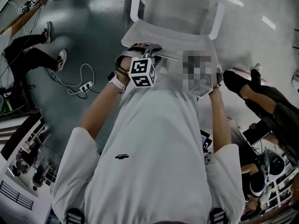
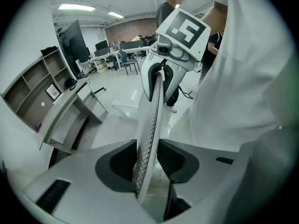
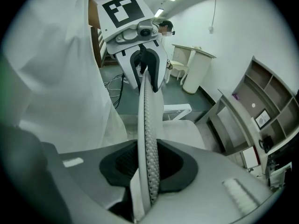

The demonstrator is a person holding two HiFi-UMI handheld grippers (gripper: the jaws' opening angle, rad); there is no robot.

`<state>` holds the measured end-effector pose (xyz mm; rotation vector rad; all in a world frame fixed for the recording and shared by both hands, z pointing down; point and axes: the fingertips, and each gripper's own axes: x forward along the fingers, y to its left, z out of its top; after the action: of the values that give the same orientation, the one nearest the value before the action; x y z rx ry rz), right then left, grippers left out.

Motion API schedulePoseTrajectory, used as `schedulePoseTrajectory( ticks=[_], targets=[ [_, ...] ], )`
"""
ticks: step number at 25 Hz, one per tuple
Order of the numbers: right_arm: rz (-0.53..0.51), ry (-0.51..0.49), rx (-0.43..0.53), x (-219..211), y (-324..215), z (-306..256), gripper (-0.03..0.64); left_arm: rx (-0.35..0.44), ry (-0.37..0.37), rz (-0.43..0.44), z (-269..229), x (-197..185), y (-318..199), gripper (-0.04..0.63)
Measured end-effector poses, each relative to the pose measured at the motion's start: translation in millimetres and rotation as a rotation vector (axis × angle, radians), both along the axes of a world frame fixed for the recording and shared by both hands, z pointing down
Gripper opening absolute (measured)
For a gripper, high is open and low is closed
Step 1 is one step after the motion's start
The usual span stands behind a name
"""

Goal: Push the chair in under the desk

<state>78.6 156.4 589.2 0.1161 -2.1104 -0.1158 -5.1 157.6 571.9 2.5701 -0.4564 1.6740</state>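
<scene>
The white chair's backrest (image 1: 156, 35) stands right before me, its seat (image 1: 175, 3) and armrests beyond. My left gripper (image 1: 144, 52) is shut on the backrest's top edge at the left. A mosaic patch and my hand hide the right gripper there. In the left gripper view the mesh backrest (image 2: 152, 120) runs between the left gripper (image 2: 149, 161) jaws to the right gripper (image 2: 163, 62) at its far end. In the right gripper view the right gripper (image 3: 148, 166) is shut on the same backrest (image 3: 147, 115). The grey desk (image 2: 70, 115) (image 3: 231, 120) stands beyond the seat (image 3: 187, 130).
Seated people's legs are at the left (image 1: 30, 50) and right (image 1: 261, 92) of the chair. A power strip with cable (image 1: 84, 85) lies on the floor. Open shelves (image 2: 35, 87) (image 3: 275, 101) stand behind the desk, a white cabinet (image 3: 196, 69) further off.
</scene>
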Motion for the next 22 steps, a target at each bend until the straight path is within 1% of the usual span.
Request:
schedulePoseTrajectory(
  ticks=[10,16,22],
  targets=[
    [-0.009,-0.008,0.067,-8.6,-65.0,10.4,0.095,0.048,0.007,-0.011,9.4,-8.4,-63.3,0.140],
    [-0.004,-0.008,0.083,-17.6,-96.1,11.1,0.094,0.072,0.005,0.003,9.2,-17.2,-95.6,0.141],
    [-0.004,0.002,0.123,-18.0,-121.0,7.5,0.086,0.061,0.009,0.013,3.6,-18.3,-121.9,0.144]
  ],
)
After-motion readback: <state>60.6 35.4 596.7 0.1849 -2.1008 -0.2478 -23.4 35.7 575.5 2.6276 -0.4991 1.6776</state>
